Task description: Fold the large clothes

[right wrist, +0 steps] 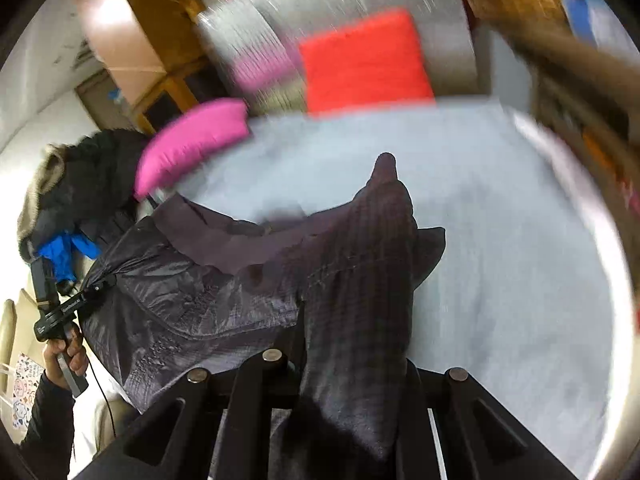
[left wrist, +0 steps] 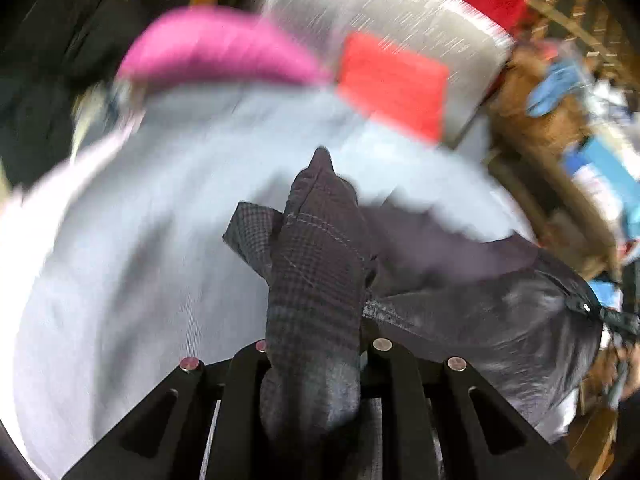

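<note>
A large dark plaid jacket (left wrist: 320, 256) with a shiny dark lining (left wrist: 500, 320) hangs stretched between my two grippers above a light grey bed (left wrist: 140, 220). My left gripper (left wrist: 316, 344) is shut on a bunched corner of the jacket, which drapes over its fingers and hides the tips. My right gripper (right wrist: 344, 360) is shut on the jacket's (right wrist: 360, 280) other corner the same way. The left gripper also shows at the left of the right wrist view (right wrist: 86, 294), gripping the lining's (right wrist: 192, 300) edge. Both views are motion-blurred.
A pink pillow (right wrist: 192, 140) and a red cushion (right wrist: 364, 64) lie at the head of the bed (right wrist: 500, 260) against a silver padded headboard (right wrist: 332, 4). Dark clothes (right wrist: 92, 168) are piled left of the bed. Wooden furniture (left wrist: 560, 128) and clutter stand to the right.
</note>
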Demonstrator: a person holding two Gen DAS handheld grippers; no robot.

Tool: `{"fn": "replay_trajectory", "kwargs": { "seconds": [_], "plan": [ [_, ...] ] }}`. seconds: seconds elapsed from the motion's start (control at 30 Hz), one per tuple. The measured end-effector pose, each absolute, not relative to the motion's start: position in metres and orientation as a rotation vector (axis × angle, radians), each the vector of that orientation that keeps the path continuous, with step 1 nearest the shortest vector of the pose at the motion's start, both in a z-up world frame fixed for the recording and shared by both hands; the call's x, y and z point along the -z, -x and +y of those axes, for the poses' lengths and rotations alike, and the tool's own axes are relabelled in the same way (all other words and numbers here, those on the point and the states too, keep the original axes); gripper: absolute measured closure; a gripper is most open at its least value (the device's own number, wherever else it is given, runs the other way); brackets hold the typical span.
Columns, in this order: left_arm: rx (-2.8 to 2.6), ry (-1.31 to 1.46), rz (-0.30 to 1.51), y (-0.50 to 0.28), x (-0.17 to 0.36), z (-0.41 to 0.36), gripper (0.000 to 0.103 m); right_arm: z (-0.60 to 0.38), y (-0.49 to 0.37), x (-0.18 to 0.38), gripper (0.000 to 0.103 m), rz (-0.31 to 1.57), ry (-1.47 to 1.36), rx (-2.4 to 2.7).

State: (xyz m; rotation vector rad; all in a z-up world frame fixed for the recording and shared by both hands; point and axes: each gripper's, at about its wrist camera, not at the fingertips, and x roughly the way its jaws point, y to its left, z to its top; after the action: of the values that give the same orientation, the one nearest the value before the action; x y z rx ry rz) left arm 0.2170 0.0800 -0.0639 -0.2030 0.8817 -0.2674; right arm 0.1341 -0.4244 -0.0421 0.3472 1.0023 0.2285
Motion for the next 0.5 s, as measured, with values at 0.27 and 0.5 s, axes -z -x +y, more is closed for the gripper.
{"fn": "replay_trajectory", "kwargs": {
  "seconds": [0.27, 0.5],
  "plan": [
    [0.225, 0.335, 0.987, -0.222, 0.101, 0.104, 0.063, -0.459, -0.116, 0.107, 0.036, 1.053, -0.557, -0.139],
    [0.173, 0.288, 0.855, -0.203, 0.054, 0.135, 0.038, -0.508, -0.095, 0.068, 0.035, 0.937, -0.594, -0.112]
  ]
}}
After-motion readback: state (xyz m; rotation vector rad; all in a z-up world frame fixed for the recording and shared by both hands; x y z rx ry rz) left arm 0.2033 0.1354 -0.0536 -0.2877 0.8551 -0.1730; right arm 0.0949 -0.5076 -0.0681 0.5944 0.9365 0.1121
